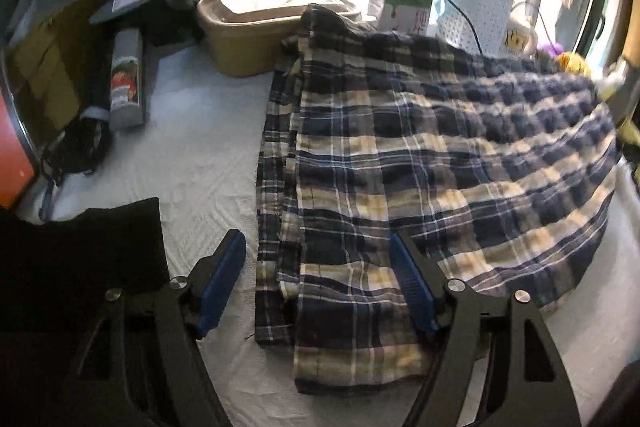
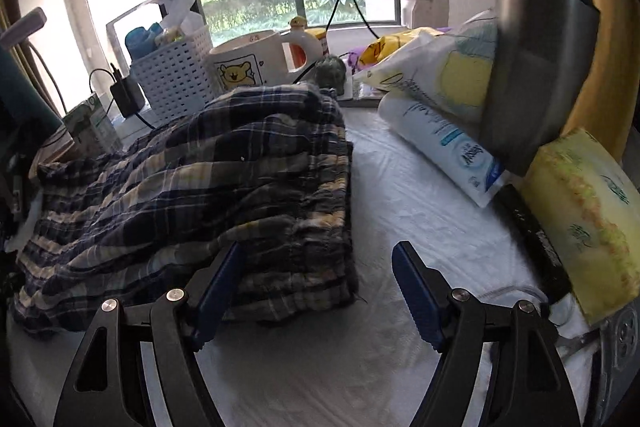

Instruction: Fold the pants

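Blue, white and yellow plaid pants [image 1: 420, 155] lie folded over on a white cloth-covered table [image 1: 200, 131]. Their hems point toward the left wrist camera. My left gripper [image 1: 318, 247] is open and empty, its jaws wide apart over the near left edge of the pants. In the right wrist view the pants [image 2: 192, 187] lie bunched, with the elastic waistband at their right edge. My right gripper [image 2: 318, 255] is open and empty at the waistband's near corner. Its left finger [image 2: 218, 283] is in front of the fabric, its right finger [image 2: 416, 291] over bare table.
A tan lidded box [image 1: 256, 27], a spray can [image 1: 126, 79] and a black cloth [image 1: 80, 255] are left of the pants. A white basket [image 2: 176, 75], a mug [image 2: 248, 63], cables, tissue packs [image 2: 444, 147] [image 2: 580, 219] and a grey kettle [image 2: 536, 75] crowd the back and right.
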`<state>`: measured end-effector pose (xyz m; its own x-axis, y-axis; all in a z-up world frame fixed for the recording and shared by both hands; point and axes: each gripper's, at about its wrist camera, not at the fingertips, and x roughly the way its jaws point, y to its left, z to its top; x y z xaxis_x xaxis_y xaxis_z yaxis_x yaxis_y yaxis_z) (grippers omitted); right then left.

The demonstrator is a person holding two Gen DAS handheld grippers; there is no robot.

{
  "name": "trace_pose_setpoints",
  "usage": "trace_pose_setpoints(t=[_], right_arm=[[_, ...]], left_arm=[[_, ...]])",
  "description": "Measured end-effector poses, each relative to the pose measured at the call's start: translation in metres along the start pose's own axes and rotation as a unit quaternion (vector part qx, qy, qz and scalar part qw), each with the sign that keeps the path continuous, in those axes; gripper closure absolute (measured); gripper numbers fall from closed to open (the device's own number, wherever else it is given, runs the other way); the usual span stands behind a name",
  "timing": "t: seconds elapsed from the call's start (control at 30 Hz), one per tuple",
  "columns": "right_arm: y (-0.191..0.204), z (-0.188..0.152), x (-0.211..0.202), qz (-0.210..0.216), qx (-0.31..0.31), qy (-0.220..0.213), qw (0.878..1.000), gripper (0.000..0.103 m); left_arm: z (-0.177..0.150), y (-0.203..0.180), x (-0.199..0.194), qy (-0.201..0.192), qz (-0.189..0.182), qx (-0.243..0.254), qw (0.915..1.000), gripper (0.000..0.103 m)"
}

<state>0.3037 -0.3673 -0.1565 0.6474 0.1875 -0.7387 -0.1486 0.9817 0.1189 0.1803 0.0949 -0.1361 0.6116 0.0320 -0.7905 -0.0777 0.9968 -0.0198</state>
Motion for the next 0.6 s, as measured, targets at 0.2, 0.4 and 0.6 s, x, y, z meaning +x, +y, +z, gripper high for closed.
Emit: trace_pose_setpoints(t=[0.2,0.4,0.6], right_arm=[[0.009,0.009,0.016,0.029,0.001,0.018,0.999,0.025],[0.017,0.011,0.024,0.029,-0.016,0.034,0.999,0.068],[0.030,0.002,0.006,-0.003,-0.083,0.015,0.996,0.074]], left_arm=[[0.003,-0.006,-0.001,-0.008,-0.003,-0.003,1.0000,0.058],[-0.004,0.005,-0.008,-0.011,-0.020,-0.033,0.9992,0.094],[-0.017,0.007,-0.024,-0.004,-0.032,-0.041,0.9986,0.097]])
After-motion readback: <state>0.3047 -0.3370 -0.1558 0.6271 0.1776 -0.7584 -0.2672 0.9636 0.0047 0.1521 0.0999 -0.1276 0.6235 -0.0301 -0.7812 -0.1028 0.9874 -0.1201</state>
